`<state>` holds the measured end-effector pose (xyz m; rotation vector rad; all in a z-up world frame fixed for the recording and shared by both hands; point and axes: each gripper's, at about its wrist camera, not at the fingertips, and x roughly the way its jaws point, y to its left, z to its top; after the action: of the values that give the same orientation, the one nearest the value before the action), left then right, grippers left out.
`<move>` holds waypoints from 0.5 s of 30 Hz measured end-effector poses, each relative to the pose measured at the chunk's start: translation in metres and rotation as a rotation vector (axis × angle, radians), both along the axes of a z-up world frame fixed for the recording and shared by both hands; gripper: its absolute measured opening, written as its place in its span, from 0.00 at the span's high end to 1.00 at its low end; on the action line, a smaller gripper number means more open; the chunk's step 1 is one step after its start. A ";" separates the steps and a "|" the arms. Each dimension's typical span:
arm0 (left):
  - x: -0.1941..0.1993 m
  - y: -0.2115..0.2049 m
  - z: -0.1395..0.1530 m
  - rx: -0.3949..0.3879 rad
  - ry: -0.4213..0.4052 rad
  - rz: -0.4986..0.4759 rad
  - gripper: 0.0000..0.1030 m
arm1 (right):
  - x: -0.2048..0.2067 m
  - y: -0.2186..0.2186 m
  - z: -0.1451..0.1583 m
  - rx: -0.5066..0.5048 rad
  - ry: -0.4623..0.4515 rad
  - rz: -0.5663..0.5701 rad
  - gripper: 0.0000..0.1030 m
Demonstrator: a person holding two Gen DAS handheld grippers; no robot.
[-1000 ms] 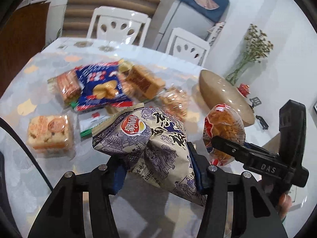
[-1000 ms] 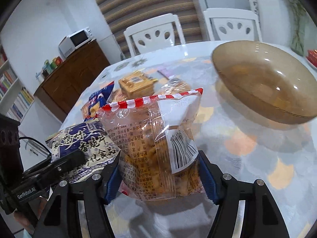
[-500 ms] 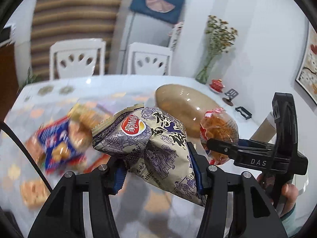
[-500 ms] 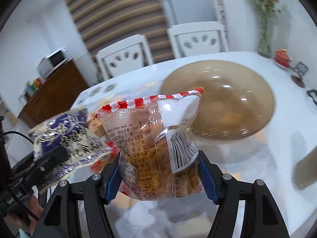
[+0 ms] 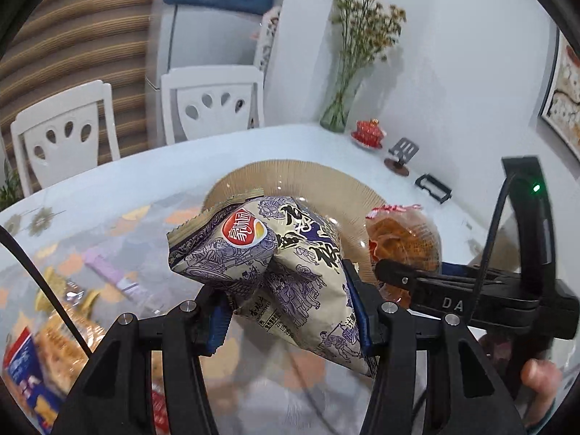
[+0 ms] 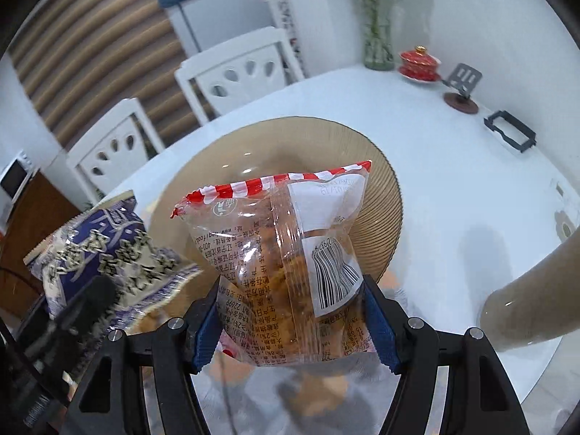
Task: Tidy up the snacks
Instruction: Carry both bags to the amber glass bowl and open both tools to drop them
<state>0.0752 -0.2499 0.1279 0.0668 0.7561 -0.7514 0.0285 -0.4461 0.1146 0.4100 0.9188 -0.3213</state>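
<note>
The round table (image 6: 453, 181) takes up most of both views; its far white half is largely bare, and its curved edge runs along the wall on the right and behind the two white chairs (image 5: 212, 105) at the back. The wide amber bowl (image 6: 384, 195) sits near the middle of that bare stretch, with free tabletop all round its rim.

Both bags hang in the air on the near side of the bowl. The left gripper (image 5: 290, 320) has its blue pads pinched into the crumpled lower part of the purple-and-cream chip bag (image 5: 275, 264), which tilts up toward the bowl's near rim. Just to its right, the right gripper (image 6: 295, 330) clamps the clear red-striped snack bag (image 6: 286, 264) by its lower half, the bag standing upright in front of the bowl. The two bags are close side by side but do not seem to touch.

Along the far right edge stand a glass vase of dried flowers (image 5: 342, 101), a red lidded cup (image 6: 420, 63), a small phone stand (image 6: 462, 85) and a dark frame-shaped piece (image 6: 509, 130), all well apart from the bowl. Other snack packets (image 5: 47, 340) lie blurred at the left of the table.
</note>
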 end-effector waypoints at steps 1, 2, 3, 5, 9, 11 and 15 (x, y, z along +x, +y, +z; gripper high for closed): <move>0.004 -0.008 -0.004 0.012 -0.001 0.006 0.49 | 0.003 -0.003 0.000 -0.005 -0.001 -0.006 0.34; 0.004 -0.011 -0.005 0.018 -0.005 0.012 0.44 | 0.007 -0.004 -0.001 -0.011 -0.003 -0.012 0.33; 0.006 -0.017 -0.006 0.027 -0.013 0.016 0.41 | 0.010 -0.006 -0.001 -0.020 -0.001 -0.021 0.31; 0.006 -0.019 -0.006 0.031 -0.017 0.016 0.28 | 0.011 -0.011 0.001 -0.025 -0.006 -0.028 0.25; 0.003 -0.004 -0.002 -0.009 0.017 0.019 0.26 | -0.001 -0.015 0.009 -0.033 -0.039 -0.034 0.22; 0.001 0.004 0.000 -0.009 0.021 0.037 0.26 | -0.005 -0.012 0.009 -0.026 -0.041 -0.023 0.22; -0.017 0.040 0.003 -0.015 0.024 0.084 0.26 | -0.016 0.002 0.007 -0.002 -0.053 0.021 0.22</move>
<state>0.0577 -0.2099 0.1310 0.0122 0.7714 -0.6790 0.0127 -0.4437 0.1213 0.4051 0.8703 -0.2906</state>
